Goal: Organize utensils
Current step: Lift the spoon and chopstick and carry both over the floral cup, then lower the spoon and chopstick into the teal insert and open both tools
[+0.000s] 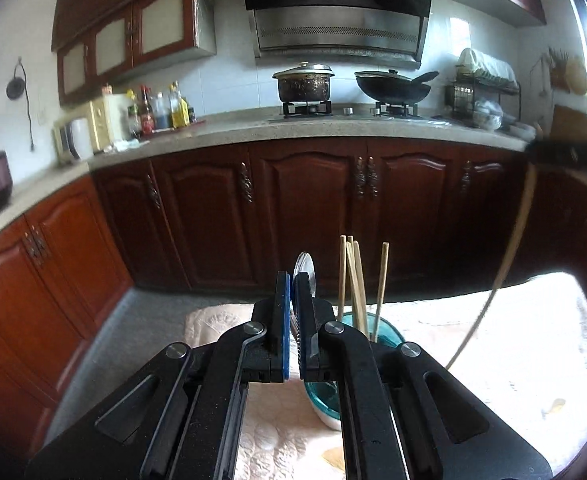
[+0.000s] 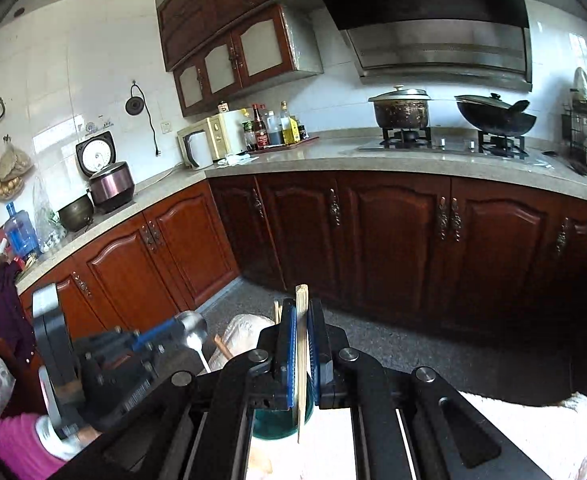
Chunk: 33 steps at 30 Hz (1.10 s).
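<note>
My left gripper (image 1: pixel 292 280) is shut on a metal spoon (image 1: pixel 305 266), whose bowl sticks up past the blue pads. Just right of it a teal cup (image 1: pixel 387 334) holds several wooden chopsticks (image 1: pixel 353 280) upright. In the right wrist view my right gripper (image 2: pixel 302 304) is shut on a wooden chopstick (image 2: pixel 302 320), held upright over the teal cup (image 2: pixel 279 424). The left gripper (image 2: pixel 171 328) with the spoon (image 2: pixel 192 326) shows at the left there. That long chopstick (image 1: pixel 511 248) also hangs from the blurred right gripper (image 1: pixel 565 156) at the right edge of the left wrist view.
The cup stands on a table under a pale quilted cloth (image 1: pixel 513 340). Beyond lie a grey floor (image 2: pixel 413 344) and dark wooden cabinets (image 1: pixel 305 208) under a counter with a pot (image 1: pixel 303 84) and wok (image 1: pixel 393 86). A person's pink sleeve (image 2: pixel 9 440) is low left.
</note>
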### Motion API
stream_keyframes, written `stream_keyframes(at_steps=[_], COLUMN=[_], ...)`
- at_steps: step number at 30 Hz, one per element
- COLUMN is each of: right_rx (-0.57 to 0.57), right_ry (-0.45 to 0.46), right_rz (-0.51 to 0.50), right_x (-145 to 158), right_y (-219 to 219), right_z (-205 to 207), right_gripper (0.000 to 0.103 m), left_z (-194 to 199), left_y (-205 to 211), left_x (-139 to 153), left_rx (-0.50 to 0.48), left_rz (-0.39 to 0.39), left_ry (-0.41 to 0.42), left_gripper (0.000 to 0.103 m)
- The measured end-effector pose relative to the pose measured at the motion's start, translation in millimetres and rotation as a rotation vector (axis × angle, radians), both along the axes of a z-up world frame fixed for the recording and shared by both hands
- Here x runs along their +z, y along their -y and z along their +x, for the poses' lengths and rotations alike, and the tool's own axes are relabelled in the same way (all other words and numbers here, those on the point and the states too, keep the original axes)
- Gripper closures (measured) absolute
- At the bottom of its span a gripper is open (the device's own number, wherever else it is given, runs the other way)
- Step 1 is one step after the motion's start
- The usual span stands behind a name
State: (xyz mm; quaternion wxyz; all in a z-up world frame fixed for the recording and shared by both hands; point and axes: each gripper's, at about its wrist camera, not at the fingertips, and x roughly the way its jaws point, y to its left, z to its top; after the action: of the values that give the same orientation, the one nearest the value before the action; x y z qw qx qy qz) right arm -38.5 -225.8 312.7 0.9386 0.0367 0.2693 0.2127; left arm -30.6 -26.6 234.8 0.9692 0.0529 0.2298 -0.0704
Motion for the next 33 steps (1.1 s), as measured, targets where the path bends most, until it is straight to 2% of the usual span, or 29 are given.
stream_keyframes(at_steps=[8,16,30,33], right_rx=[0.004,0.006,0.054,0.049], right_ry=[-0.013,-0.069,-0.206,-0.212], right_rz=[-0.009,0.005,-0.020,0.000], right_x=[-15,-49,-115,-118], right_y=[-17,-25,-46,-43], right_z=[35,61,85,89], right_gripper=[0.098,0.098,0.098,0.098], left_z=[11,16,16,15], left_y=[19,30,42,45], left_x=[-29,-53,-86,-92], left_rx=[0.035,0.035,0.000,-0.005], left_rz=[0.090,0.148,0.157,0.159], left_ry=[0.040,0.052,-0.048,-0.056], left_gripper=[0.102,0.102,0.102,0.102])
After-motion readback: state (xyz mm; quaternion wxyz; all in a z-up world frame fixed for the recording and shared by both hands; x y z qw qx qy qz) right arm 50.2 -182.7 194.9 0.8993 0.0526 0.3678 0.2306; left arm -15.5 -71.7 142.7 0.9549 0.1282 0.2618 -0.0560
